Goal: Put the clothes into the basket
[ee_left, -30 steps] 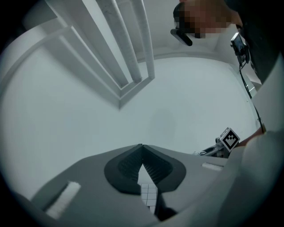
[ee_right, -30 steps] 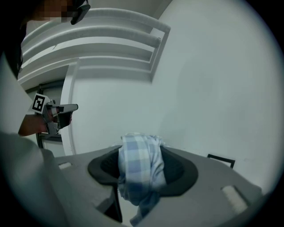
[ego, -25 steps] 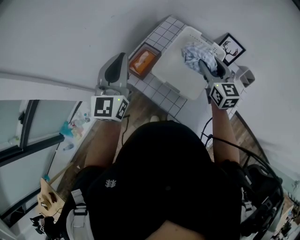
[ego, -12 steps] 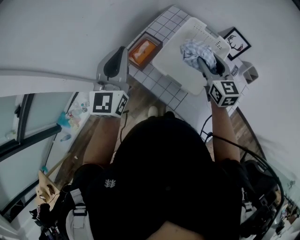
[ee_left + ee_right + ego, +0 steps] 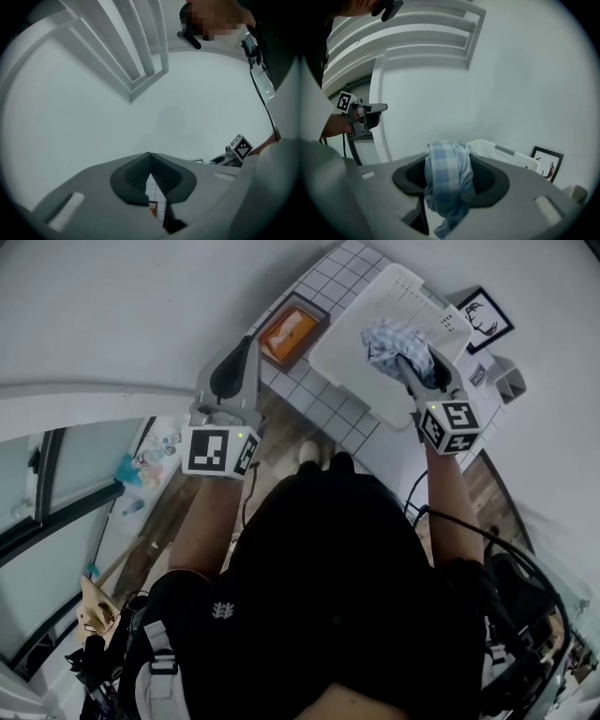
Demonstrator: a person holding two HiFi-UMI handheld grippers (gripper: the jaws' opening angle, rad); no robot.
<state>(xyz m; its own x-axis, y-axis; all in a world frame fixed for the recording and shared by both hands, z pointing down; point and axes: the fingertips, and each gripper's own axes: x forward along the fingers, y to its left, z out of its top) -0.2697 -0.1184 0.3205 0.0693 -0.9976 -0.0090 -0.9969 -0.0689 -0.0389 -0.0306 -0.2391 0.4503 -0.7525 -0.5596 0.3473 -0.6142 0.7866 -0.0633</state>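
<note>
In the head view a white laundry basket [image 5: 349, 362] stands on a white tiled surface. My right gripper [image 5: 410, 362] hangs over the basket's right part, shut on a bunched blue-and-white checked cloth [image 5: 389, 341]. The right gripper view shows that checked cloth [image 5: 447, 180] pinched between the dark pads, with the basket's rim [image 5: 497, 151] just beyond. My left gripper [image 5: 232, 379] is held to the left of the basket, near an orange box [image 5: 290, 336]. In the left gripper view its jaws [image 5: 150, 161] meet at the tips with nothing between them.
The tiled surface [image 5: 330, 432] reaches the basket's left and front edges. A framed picture [image 5: 487, 317] leans against the wall at the right, with a small white holder [image 5: 511, 381] beside it. White walls surround the spot; wooden floor [image 5: 281, 442] lies below.
The head view has shifted a little, so basket and box sit higher in frame. The right gripper still holds the checked cloth over the basket. The left gripper has barely moved.
</note>
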